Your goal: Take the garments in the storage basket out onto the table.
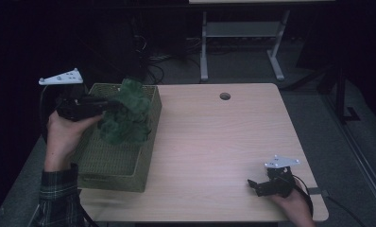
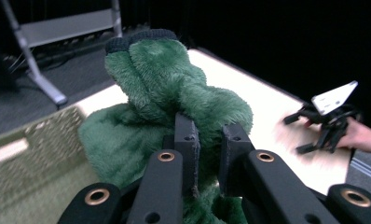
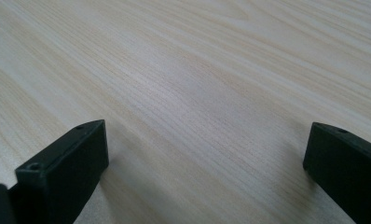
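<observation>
— Left gripper [image 2: 207,140]: jaws nearly together, pinching a fold of the green plush cloth [image 2: 174,88]. Fabric bunched right between the two black pads [image 2: 187,135], spilling forward and upward past them.

— Confirmed from the high view. Left gripper [image 1: 111,103] up in the air over the far end of the basket [image 1: 129,182], cloth [image 1: 127,116] hanging from the tips, bulk of it drooping down inside the basket walls. Hand [image 1: 63,135] wrapped round the body from below, checked sleeve [image 1: 58,194] at the bottom edge.

— And the right gripper [image 3: 207,154]?

— Spread wide, nothing between the pads. Bare pale wood of the table [image 3: 197,70] straight ahead of them. In the high view, right gripper [image 1: 252,185] low at the near right corner of the table [image 1: 224,142], well apart from basket and cloth. Seen from the left gripper view too, far off past the cloth [image 2: 305,133], jaws apart, a hand [image 2: 360,136] behind.

— Count?

— One cloth, dark green and fluffy, with a darker ribbed edge at the top. One woven basket, olive, rectangular, on the left part of the table. Two grippers, two hands. One round hole [image 1: 225,96] in the tabletop near the far edge. One grey metal frame [image 1: 243,33] on the floor beyond the table.
</observation>
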`<state>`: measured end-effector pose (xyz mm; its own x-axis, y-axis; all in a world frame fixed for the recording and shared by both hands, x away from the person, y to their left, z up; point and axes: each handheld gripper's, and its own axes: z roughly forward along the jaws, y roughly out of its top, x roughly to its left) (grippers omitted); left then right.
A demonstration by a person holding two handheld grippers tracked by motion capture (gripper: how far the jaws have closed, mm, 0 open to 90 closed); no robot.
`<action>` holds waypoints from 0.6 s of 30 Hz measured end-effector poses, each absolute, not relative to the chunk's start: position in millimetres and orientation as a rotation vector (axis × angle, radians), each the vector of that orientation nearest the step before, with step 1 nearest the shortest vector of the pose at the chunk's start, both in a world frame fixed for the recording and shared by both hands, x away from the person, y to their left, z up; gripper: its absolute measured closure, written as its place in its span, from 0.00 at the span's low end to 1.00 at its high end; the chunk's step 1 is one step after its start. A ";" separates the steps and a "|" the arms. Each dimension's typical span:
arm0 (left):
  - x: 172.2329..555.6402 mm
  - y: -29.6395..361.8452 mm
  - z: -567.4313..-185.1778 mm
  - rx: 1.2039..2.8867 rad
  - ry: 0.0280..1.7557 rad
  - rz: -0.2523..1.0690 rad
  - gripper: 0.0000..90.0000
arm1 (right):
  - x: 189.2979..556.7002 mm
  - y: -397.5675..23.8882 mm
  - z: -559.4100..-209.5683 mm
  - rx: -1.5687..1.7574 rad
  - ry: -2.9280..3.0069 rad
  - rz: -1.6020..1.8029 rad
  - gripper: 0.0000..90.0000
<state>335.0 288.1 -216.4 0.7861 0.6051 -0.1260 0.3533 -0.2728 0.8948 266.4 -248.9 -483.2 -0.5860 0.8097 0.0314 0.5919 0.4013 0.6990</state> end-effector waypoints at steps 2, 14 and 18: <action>334.9 284.7 -213.5 1.889 0.720 0.292 0.89 | 266.4 -248.9 -483.2 1.219 2.350 0.980 0.00; 342.6 229.1 -207.5 1.918 0.616 0.236 0.89 | 266.4 -249.0 -483.2 1.218 2.350 0.981 0.00; 345.6 208.5 -210.0 1.925 0.592 0.217 0.89 | 266.4 -249.0 -483.2 1.218 2.350 0.981 0.00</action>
<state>345.6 208.5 -210.0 0.8604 0.4962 -0.1159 0.3033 -0.3161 0.8989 266.4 -249.0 -483.2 -0.5866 0.8093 0.0312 0.5914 0.4017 0.6992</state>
